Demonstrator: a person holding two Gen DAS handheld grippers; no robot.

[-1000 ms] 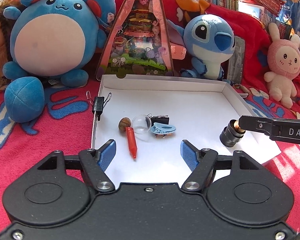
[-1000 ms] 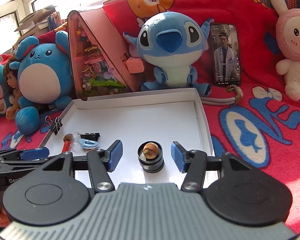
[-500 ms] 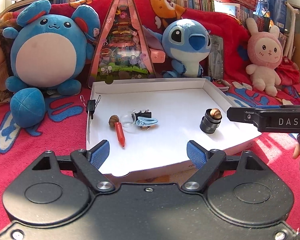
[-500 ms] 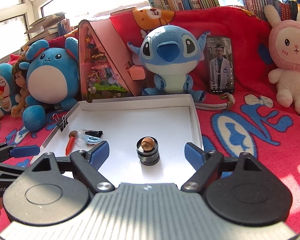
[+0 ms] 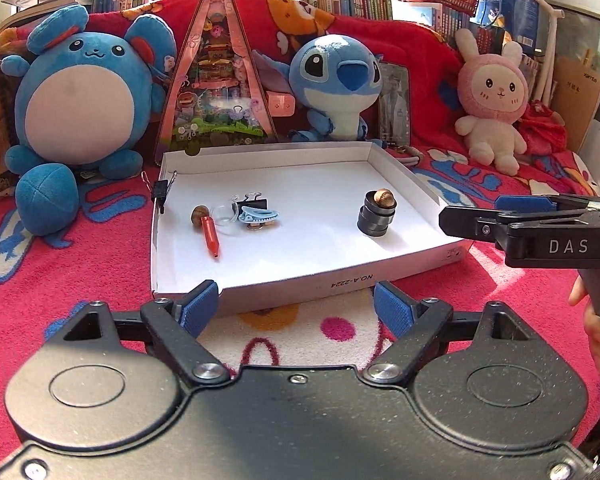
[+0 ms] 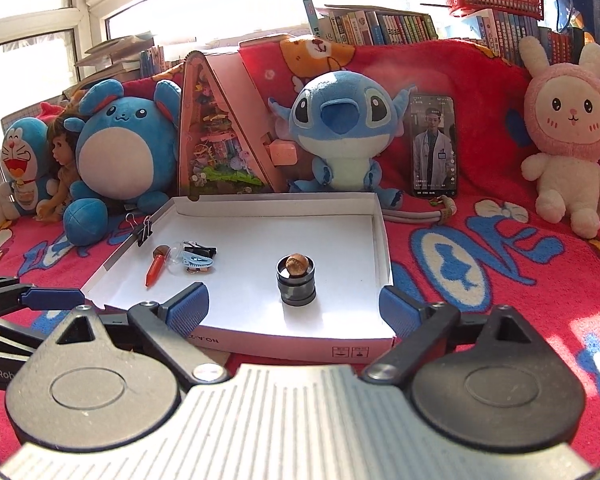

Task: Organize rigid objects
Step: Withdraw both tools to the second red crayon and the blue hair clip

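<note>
Both claws have drawn back off the shallow white cardboard tray [image 5: 404, 184] on the red patterned blanket [image 6: 480, 280], leaving the stubby black metal cylinder [image 6: 296, 286] with a brown nut [image 6: 296, 263] on top standing inside, where a second ago it sat between the right claw's pads. That right claw [image 6: 294, 310] is still opening with nothing between its pads, and the cylinder stands upright straight ahead of it; the left claw [image 5: 296, 308], spread and empty, faces the red crayon [image 5: 211, 236], whose long axis runs roughly toward it. Only the left view shows the right claw [image 5: 472, 216] side-on beside the tray's right wall, while the right view alone shows the tray's full depth.
</note>
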